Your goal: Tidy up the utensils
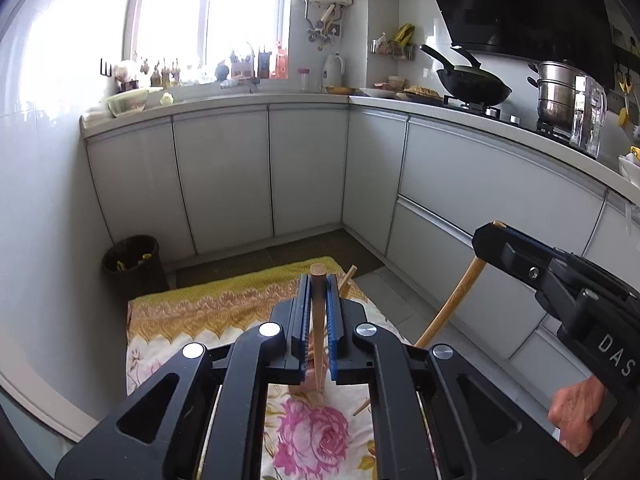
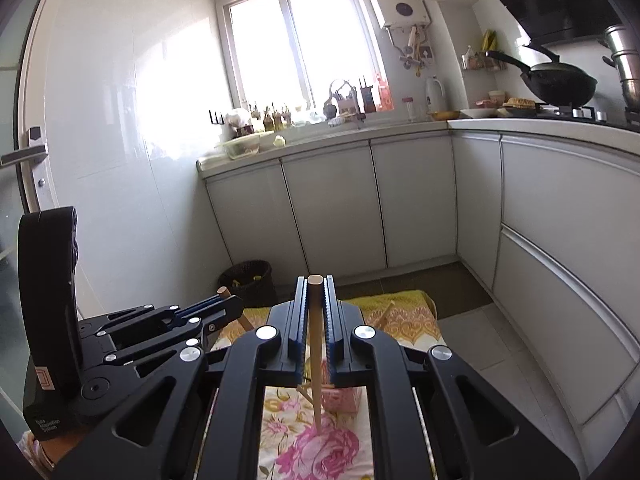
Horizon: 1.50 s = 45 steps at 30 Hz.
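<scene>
1. My left gripper (image 1: 319, 292) is clamped on a wooden chopstick (image 1: 318, 332). The blue pads are pressed to its sides, the thick dark end pokes out past the fingertips, and the thin end hangs down toward the flowered cloth (image 1: 224, 312).
2. My right gripper (image 2: 315, 300) is the same story: jaws closed tight on a second chopstick (image 2: 315, 360), blunt end just beyond the tips, point hanging over the pink rose print.
3. In the left view I can see my right gripper off to the right, its stick slanting down and left beneath it. In the right view the left gripper sits low at the left, with a stub of its stick showing past its fingers.
4. Both sticks are up off the cloth as far as I can judge. Whether either point touches the fabric, I can't tell, since the tips overlap the print.
5. More chopsticks lie loose on the cloth: one (image 1: 347, 280) slants beside my left fingers, and another thin one (image 1: 362, 406) shows by the gripper frame. My own black linkage covers most of them.
6. A pink box (image 2: 340, 398) sits on the cloth just behind the right stick, half hidden by the jaw mounts. I can't make out what it holds.
7. A hand (image 1: 576, 416) grips the right tool's handle, cut off by the picture edge.
</scene>
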Each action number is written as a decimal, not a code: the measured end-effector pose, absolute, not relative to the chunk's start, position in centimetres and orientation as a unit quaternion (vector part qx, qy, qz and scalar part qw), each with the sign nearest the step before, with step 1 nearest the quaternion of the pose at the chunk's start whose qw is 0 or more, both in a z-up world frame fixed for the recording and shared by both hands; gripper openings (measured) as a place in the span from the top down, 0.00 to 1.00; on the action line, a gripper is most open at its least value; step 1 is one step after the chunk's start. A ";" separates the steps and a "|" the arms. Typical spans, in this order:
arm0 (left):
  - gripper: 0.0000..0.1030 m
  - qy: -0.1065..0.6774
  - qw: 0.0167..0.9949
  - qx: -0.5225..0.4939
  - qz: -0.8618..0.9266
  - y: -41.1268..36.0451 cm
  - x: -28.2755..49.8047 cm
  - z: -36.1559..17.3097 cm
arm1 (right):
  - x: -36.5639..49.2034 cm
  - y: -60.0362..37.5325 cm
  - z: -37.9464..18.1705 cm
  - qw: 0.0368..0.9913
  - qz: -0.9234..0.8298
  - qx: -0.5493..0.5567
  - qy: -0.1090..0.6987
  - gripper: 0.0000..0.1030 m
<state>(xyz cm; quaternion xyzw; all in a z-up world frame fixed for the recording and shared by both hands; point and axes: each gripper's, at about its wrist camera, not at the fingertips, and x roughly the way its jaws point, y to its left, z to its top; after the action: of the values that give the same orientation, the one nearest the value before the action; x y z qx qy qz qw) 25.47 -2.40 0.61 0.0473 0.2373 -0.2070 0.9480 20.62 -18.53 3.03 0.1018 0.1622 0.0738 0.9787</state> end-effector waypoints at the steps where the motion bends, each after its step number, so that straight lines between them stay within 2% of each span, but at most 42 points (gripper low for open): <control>1: 0.94 0.230 0.950 0.049 -0.204 -2.5 26.0 1.2 | 21.2 -18.6 3.6 0.979 0.074 0.104 0.156 0.93; 7: 0.94 0.218 0.957 0.043 -0.186 -2.9 29.9 1.6 | 25.5 -19.7 4.7 0.984 0.063 0.109 0.124 0.93; 15: 0.93 0.285 0.942 0.016 -0.177 -2.7 35.2 -4.3 | 30.1 -20.2 1.3 0.982 0.058 0.115 0.135 0.93; 17: 0.78 0.296 0.938 0.001 -0.183 -2.2 35.7 -5.1 | 30.8 -20.1 0.5 0.982 0.057 0.113 0.139 0.93; 18: 0.67 0.293 0.939 -0.004 -0.180 -1.9 35.7 -5.2 | 31.0 -20.0 0.2 0.982 0.057 0.113 0.140 0.93; 24: 0.66 0.263 0.952 -0.014 -0.154 -0.4 34.8 -3.0 | 32.0 -19.5 -1.1 0.980 0.056 0.116 0.153 0.93; 30: 0.56 0.254 0.960 -0.011 -0.120 0.4 34.5 -2.3 | 33.1 -18.6 -3.0 0.974 0.056 0.116 0.184 0.91; 31: 0.51 0.255 0.960 -0.011 -0.117 0.5 34.6 -2.3 | 33.3 -18.3 -3.3 0.974 0.055 0.114 0.190 0.90; 33: 0.45 0.255 0.960 -0.010 -0.111 0.6 34.6 -2.5 | 33.7 -18.1 -3.8 0.972 0.050 0.114 0.197 0.67; 34: 0.45 0.254 0.961 -0.010 -0.110 0.6 34.5 -2.5 | 33.7 -18.2 -3.9 0.972 0.049 0.118 0.199 0.52; 35: 0.45 0.253 0.961 -0.010 -0.108 0.8 34.5 -2.5 | 33.6 -18.2 -4.0 0.972 0.048 0.121 0.198 0.43; 37: 0.44 0.250 0.963 -0.009 -0.102 1.0 34.3 -2.4 | 33.1 -18.4 -4.0 0.973 0.043 0.124 0.190 0.33; 41: 0.40 0.243 0.966 -0.012 -0.090 1.3 33.8 -2.0 | 32.0 -19.2 -3.4 0.976 0.023 0.128 0.177 0.25; 45: 0.35 0.236 0.968 -0.016 -0.085 1.4 32.7 -1.7 | 30.7 -19.6 -2.8 0.978 0.000 0.117 0.172 0.23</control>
<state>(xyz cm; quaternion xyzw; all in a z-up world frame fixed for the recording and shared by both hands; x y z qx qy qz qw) 32.69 1.43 -1.68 -0.0163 0.2357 -0.0850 0.9680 30.73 -19.60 -2.79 0.1174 0.1721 0.0001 0.9781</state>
